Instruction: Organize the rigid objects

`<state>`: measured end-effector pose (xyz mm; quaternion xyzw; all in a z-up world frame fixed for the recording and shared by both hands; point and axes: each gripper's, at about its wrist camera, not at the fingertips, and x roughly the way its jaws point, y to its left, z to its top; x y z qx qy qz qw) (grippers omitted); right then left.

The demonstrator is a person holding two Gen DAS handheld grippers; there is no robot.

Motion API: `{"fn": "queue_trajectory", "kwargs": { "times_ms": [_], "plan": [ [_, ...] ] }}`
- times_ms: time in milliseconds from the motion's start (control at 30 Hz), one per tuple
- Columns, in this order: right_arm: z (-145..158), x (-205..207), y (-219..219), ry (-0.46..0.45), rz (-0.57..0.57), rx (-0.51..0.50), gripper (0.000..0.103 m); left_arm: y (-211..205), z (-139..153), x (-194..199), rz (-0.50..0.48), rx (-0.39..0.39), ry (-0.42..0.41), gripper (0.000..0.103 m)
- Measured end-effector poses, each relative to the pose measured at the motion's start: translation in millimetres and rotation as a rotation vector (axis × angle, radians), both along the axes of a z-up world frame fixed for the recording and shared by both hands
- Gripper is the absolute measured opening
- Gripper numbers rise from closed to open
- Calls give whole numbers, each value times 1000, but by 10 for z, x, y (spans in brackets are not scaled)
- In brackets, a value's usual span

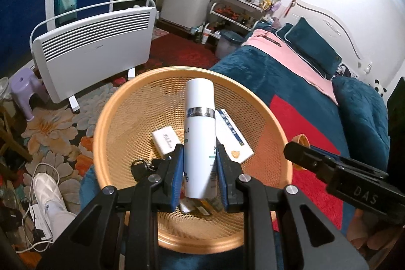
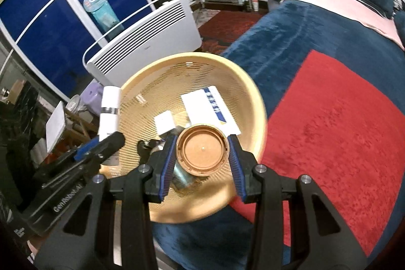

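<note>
A round orange mesh basket (image 1: 106, 123) (image 2: 255, 103) sits on the blue blanket at the bed's edge. My left gripper (image 1: 200, 151) is shut on a white bottle (image 1: 200, 123) with a silver band, held upright over the basket's middle. My right gripper (image 2: 202, 141) is shut on a round brown lid (image 2: 202, 149) over the basket's near side. In the basket lie a small white box (image 1: 164, 141) (image 2: 165, 123), a long white and blue box (image 1: 233, 136) (image 2: 207, 109) and dark keys (image 1: 141, 167). Each gripper shows in the other's view: the right gripper (image 1: 295, 152), the left gripper (image 2: 115, 141) with the bottle (image 2: 108, 113).
The bed has a blue blanket (image 2: 278, 24) with a red patch (image 2: 336, 123) and a pink cover (image 1: 291, 52). A white panel heater (image 1: 96, 47) stands on the floral rug beyond the basket. A lilac stool (image 1: 24, 87), a white shoe (image 1: 48, 196) and cables lie on the floor at left.
</note>
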<state>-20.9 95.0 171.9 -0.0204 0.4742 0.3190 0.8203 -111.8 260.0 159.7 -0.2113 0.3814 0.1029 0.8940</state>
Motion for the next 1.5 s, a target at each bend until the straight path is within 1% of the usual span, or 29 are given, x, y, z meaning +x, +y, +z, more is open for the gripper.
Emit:
{"fn": "queue_trajectory", "kwargs": {
  "times_ms": [267,333,367,400,433,467,500,533,567,600,633,733,800,1067,1233,1500],
  "plan": [
    [-26,40,367,4,60,7,41,267,-84,52,51,-12,28,24],
    [-52,63,398,22,72,30,42,291,-100,42,60,-6,40,24],
    [-62,70,391,34,74,45,42,296,-105,32,64,-6,42,27],
    [-72,80,387,47,70,50,43,306,-105,18,68,-9,43,42],
    [-86,84,378,57,62,50,53,320,-101,-2,72,-17,38,66],
    [-91,85,351,62,49,54,65,332,-94,-30,80,-32,25,76],
    [-91,80,316,61,38,63,71,345,-85,-60,100,-36,21,84],
    [-80,75,266,57,24,77,80,358,-79,-83,106,-43,16,92],
    [-70,72,238,54,14,83,87,375,-77,-108,113,-53,18,96],
    [-59,73,210,51,3,89,90,384,-78,-124,119,-56,22,102],
    [-49,81,182,52,-5,91,95,384,-76,-147,124,-57,24,102],
    [-29,85,119,56,-12,86,98,379,-64,-183,142,-28,38,102],
    [-26,80,106,55,-9,78,103,364,-58,-217,153,-9,43,102],
    [-83,10,60,51,1,49,103,335,-104,-253,172,23,90,102],
    [-141,-3,43,46,-4,15,103,349,-151,-269,180,13,111,102],
    [-181,-8,50,58,4,10,103,358,-185,-289,185,5,119,102]
  ]
}}
